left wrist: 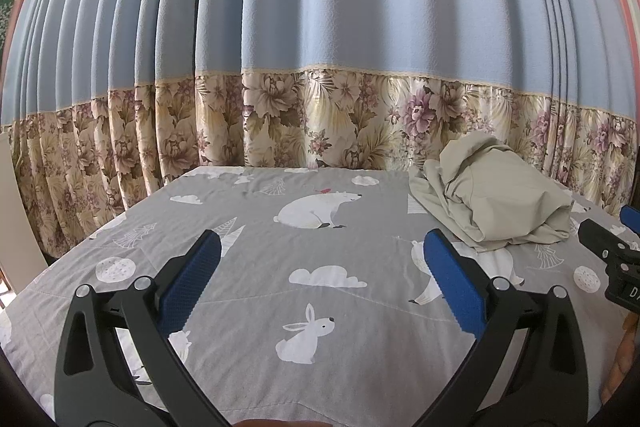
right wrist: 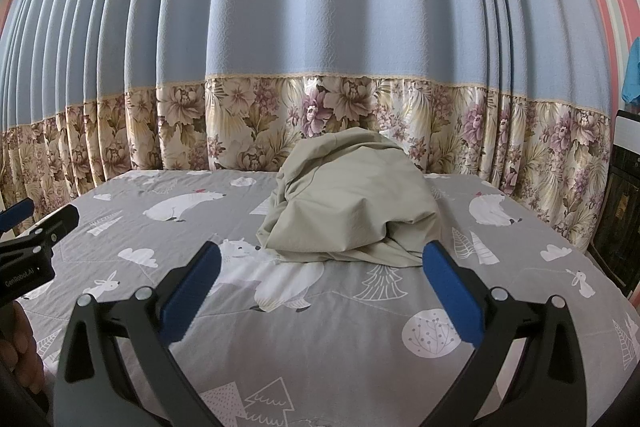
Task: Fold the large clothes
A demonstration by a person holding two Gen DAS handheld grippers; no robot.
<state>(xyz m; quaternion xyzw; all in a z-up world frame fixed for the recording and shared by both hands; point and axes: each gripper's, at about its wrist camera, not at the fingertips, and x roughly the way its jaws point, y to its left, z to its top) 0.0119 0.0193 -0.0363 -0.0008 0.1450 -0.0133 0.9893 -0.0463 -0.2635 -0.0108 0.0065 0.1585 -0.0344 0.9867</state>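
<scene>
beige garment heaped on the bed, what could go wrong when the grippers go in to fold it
The beige garment is a bunched heap, so a grab may well catch several layers rather than one edge. Both the left gripper and right gripper are open above the grey bedsheet, so low pinches could snag it too.

The crumpled pale-green cloth garment (right wrist: 352, 203) looks matt and thin, creased softly on the grey printed cotton-like bedsheet (right wrist: 340, 331), which shows a fine woven grain. The black plastic left gripper (left wrist: 322, 255) and right gripper (right wrist: 322, 257) have a smooth satin finish, with dimpled blue rubbery pads (left wrist: 188, 283) and shiny metal rivets (left wrist: 141, 283).
</scene>
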